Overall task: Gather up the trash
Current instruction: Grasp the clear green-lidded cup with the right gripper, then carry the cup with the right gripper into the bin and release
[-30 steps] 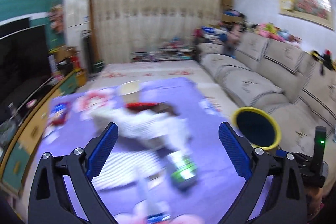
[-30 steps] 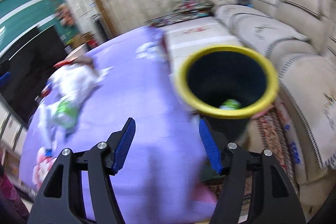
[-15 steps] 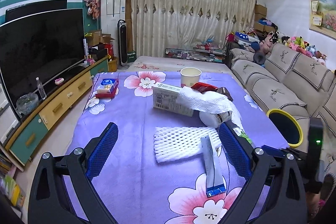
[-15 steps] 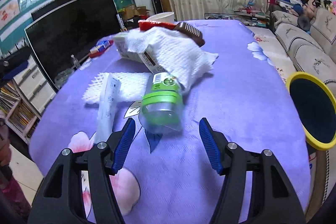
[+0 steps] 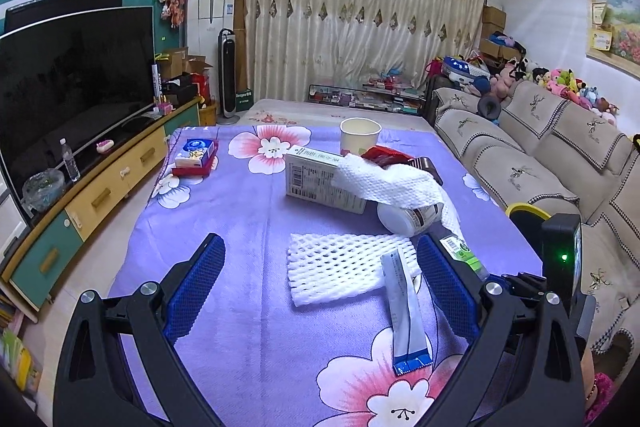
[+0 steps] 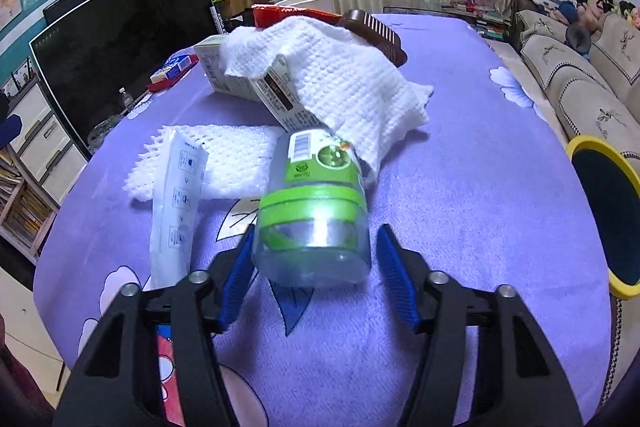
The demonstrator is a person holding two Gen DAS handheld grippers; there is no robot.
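I'm closing my right gripper (image 6: 316, 267) around the clear plastic bottle (image 6: 316, 211) lying on the purple tablecloth (image 6: 460, 227). The left pad is about touching and the right isn't, so no real pinch yet. I'm thinking center it and squeeze gently, since it looks crushable. My left gripper (image 5: 320, 287) is hanging spread and empty. The yellow-rimmed bin (image 6: 608, 211) is waiting past the right edge.

Right gripper (image 6: 316, 263) angled down, jaws just closing, half-spread. Left pad at clear bottle's (image 6: 316, 215) side, right pad with visible gap. Left gripper (image 5: 320, 283) angled down, 2 fingers wide apart, nothing gripped. Person's wrist (image 5: 596, 387) at lower right edge.
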